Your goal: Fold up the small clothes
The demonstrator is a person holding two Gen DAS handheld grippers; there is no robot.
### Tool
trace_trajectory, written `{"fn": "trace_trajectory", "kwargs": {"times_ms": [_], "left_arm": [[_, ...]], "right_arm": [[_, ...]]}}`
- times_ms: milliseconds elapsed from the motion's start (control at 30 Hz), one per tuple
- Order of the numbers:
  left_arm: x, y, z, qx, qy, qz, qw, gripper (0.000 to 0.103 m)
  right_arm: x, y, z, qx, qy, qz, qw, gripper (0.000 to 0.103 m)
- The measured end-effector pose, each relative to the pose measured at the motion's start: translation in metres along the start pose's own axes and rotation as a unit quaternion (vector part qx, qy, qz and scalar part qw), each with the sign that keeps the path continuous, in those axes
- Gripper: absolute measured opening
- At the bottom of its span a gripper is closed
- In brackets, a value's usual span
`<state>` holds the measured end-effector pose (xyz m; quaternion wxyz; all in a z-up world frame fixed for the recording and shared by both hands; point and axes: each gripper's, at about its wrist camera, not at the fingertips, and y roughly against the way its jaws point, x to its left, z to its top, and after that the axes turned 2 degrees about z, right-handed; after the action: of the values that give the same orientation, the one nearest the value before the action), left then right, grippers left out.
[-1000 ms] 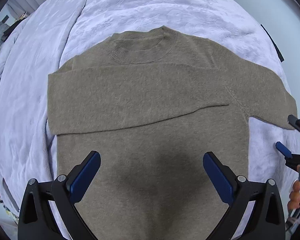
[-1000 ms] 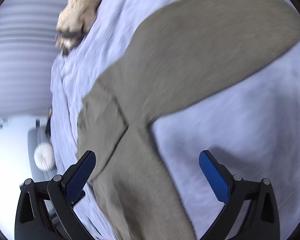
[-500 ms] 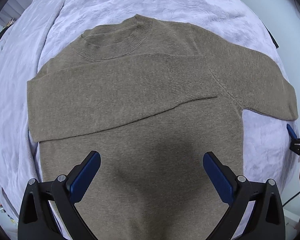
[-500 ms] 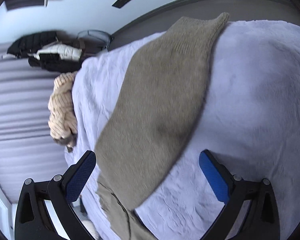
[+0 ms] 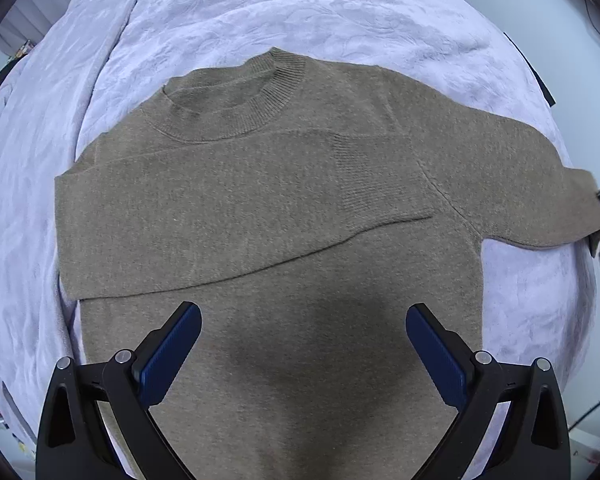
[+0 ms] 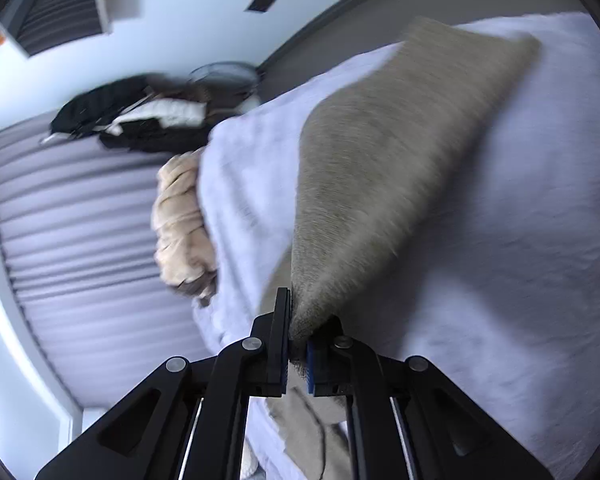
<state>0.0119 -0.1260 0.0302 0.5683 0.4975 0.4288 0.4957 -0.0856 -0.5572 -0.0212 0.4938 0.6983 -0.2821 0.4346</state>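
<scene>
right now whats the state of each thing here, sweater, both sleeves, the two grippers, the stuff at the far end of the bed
sweater: flat, front up, on the lavender blanket
folded sleeve: laid across the chest, cuff past the middle
other sleeve: stretched out sideways, cuff pinched
right gripper: fingers shut on the other sleeve's cuff
left gripper: fingers open, holding nothing, above the lower body
beige garment: crumpled, unfolded, at the blanket's edge

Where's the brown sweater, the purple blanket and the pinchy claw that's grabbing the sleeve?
Sweater (image 5: 268,360): left wrist view, on its body below the folded sleeve.
Blanket (image 5: 300,12): left wrist view, on bare fabric above the collar.
Right gripper (image 6: 298,344): right wrist view, between its fingertips, shut on the sleeve's end.
</scene>
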Motion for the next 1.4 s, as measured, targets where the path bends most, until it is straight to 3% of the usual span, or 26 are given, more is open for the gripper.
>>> {"fn": "trace_trajectory", "kwargs": {"times_ms": [233, 467, 700, 867, 1000, 1200, 1267, 1333, 1400], "left_arm": [[0.029, 0.003, 0.001, -0.017, 0.016, 0.002, 0.9997, 0.103], [0.070, -0.010, -0.006, -0.024, 0.033, -0.003, 0.9992, 0.103], [0.121, -0.039, -0.013, -0.022, 0.043, 0.001, 0.9988, 0.103], [0.157, -0.060, -0.019, -0.020, 0.053, 0.001, 0.9984, 0.103], [0.176, -0.075, -0.024, -0.021, 0.056, -0.001, 0.9982, 0.103], [0.190, -0.082, -0.029, -0.044, 0.058, -0.025, 0.9970, 0.103], [0.196, -0.076, -0.030, -0.065, 0.064, -0.037, 0.9951, 0.103], [0.207, -0.069, -0.027, -0.084, 0.078, -0.045, 0.9924, 0.103], [0.218, -0.064, -0.021, -0.100, 0.092, -0.059, 0.9890, 0.103]], "right_arm": [[0.068, -0.047, -0.043, 0.087, 0.075, 0.062, 0.991, 0.007], [0.110, -0.116, -0.115, 0.167, 0.151, 0.063, 0.972, 0.007], [0.089, -0.201, -0.201, 0.249, 0.174, 0.029, 0.952, 0.007], [0.050, -0.258, -0.262, 0.297, 0.190, -0.027, 0.935, 0.007], [0.019, -0.281, -0.284, 0.302, 0.182, -0.056, 0.934, 0.008], [0.004, -0.287, -0.280, 0.283, 0.176, -0.082, 0.939, 0.014], [0.008, -0.278, -0.280, 0.273, 0.184, -0.086, 0.940, 0.029], [0.022, -0.272, -0.275, 0.257, 0.199, -0.090, 0.941, 0.053], [0.036, -0.269, -0.266, 0.228, 0.217, -0.104, 0.943, 0.053]]}}
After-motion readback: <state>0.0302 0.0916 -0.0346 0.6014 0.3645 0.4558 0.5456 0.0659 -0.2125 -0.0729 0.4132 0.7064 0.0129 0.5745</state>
